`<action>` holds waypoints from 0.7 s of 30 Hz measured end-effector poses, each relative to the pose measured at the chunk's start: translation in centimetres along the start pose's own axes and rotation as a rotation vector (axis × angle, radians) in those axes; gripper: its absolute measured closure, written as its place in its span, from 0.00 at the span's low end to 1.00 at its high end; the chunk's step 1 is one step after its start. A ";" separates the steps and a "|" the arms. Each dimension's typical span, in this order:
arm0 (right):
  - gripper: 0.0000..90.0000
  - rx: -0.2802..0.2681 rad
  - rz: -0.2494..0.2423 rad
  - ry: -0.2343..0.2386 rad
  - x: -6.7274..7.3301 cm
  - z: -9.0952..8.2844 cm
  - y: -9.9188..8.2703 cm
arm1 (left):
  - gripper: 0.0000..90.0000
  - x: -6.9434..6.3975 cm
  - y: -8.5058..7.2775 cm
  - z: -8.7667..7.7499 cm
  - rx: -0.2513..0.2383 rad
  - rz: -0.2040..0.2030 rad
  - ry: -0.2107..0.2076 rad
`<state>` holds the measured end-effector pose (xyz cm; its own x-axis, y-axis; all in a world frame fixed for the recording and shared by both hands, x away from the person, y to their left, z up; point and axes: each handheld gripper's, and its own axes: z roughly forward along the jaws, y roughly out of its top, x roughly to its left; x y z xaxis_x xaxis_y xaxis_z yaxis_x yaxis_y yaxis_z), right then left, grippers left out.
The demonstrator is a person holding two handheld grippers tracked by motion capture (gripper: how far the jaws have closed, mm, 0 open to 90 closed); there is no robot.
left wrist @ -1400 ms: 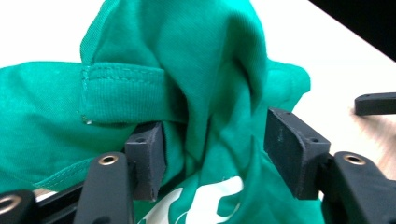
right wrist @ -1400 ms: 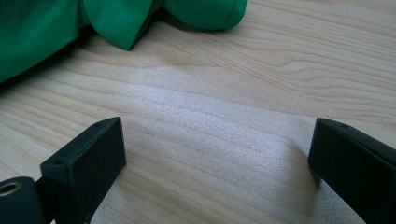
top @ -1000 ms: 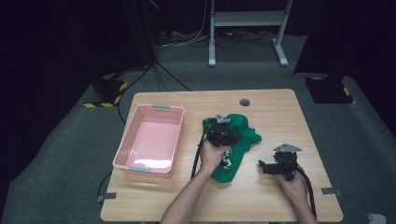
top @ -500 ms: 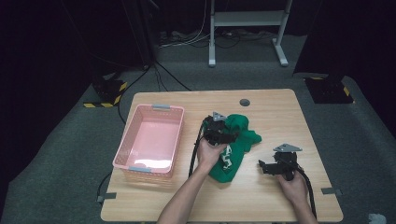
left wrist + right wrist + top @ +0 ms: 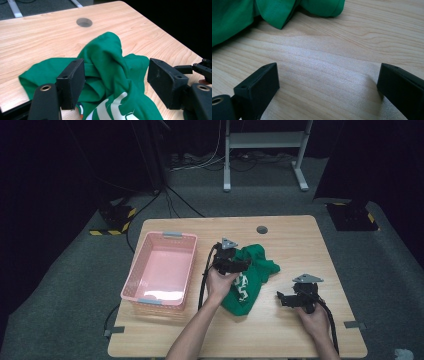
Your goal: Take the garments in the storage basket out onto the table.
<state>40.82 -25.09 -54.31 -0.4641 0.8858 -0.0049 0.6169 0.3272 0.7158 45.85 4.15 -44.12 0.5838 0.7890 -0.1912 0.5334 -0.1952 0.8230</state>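
Shifted toward basket side and lifted a little since a second ago: left gripper (image 5: 231, 261), jaws just been opening, wide apart over green shirt (image 5: 248, 279), cloth between but unpinched. Wooden table (image 5: 295, 235), pink basket (image 5: 161, 272) left, likely destination. Shirt crumpled mid-table, white print showing. Right gripper (image 5: 300, 296) released, parked aside.
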 end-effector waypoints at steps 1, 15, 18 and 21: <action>0.05 0.000 0.000 0.000 0.0 0.0 0.0 | 0.34 0.1 0.0 -0.1 -0.002 -0.001 0.001; 0.05 0.000 0.000 0.000 0.0 0.0 0.0 | 0.36 1.5 -0.7 -2.4 -0.010 -0.020 0.044; 0.05 0.000 0.000 0.000 0.0 0.0 0.0 | 0.36 1.8 -1.1 -2.8 -0.012 -0.024 0.051; 0.05 0.000 0.000 0.000 0.0 0.0 0.0 | 0.36 1.9 -1.3 -2.9 -0.017 -0.030 0.054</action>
<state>40.82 -25.08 -54.31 -0.4637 0.8860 -0.0047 0.6171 0.3268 0.7158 44.49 7.61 -43.97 0.5337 0.8248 -0.1868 0.5392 -0.1618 0.8265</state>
